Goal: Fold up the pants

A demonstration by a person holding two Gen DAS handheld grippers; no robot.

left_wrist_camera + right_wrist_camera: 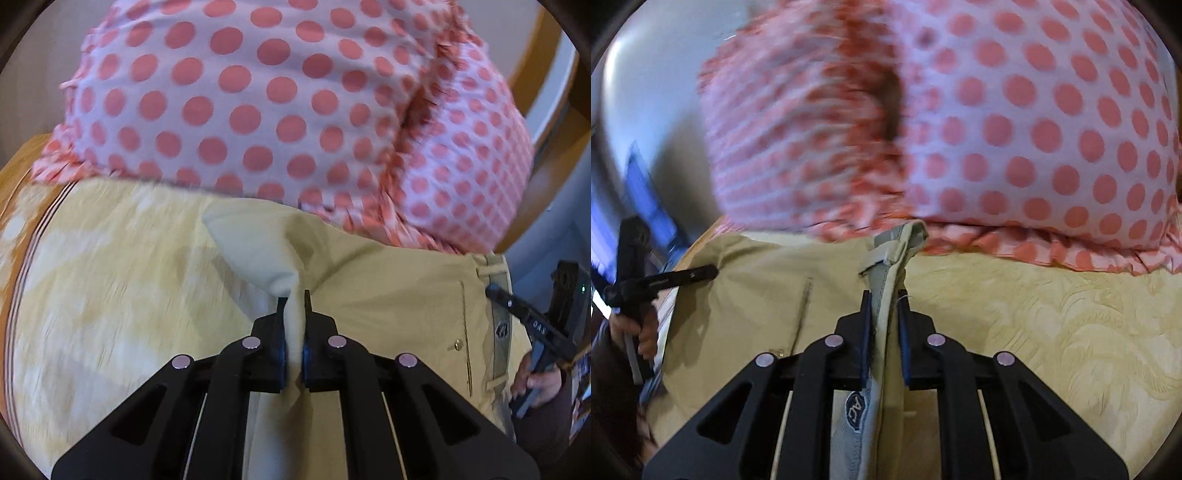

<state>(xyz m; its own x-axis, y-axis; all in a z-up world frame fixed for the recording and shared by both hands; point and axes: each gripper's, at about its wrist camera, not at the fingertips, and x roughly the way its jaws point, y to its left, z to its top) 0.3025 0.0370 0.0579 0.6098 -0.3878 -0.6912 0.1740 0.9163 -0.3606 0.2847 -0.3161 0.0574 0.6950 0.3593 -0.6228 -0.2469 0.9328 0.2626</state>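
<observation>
Khaki pants (391, 295) lie on a yellow patterned bedspread (103, 295). My left gripper (294, 295) is shut on a pale fold of the pants fabric (258, 251), lifted off the bed. My right gripper (885, 299) is shut on the waistband (886, 280), whose grey lining and a label (856, 410) show between the fingers. The pants (746, 295) spread left of it. Each gripper shows in the other's view: the right gripper at the far right of the left wrist view (495, 291), the left gripper at the far left of the right wrist view (714, 271).
A large white pillow with pink polka dots (280, 99) lies just behind the pants and fills the upper half of both views, as in the right wrist view (1015, 122). A wooden bed frame (539, 55) curves at the upper right. The bedspread (1052, 332) extends to the right.
</observation>
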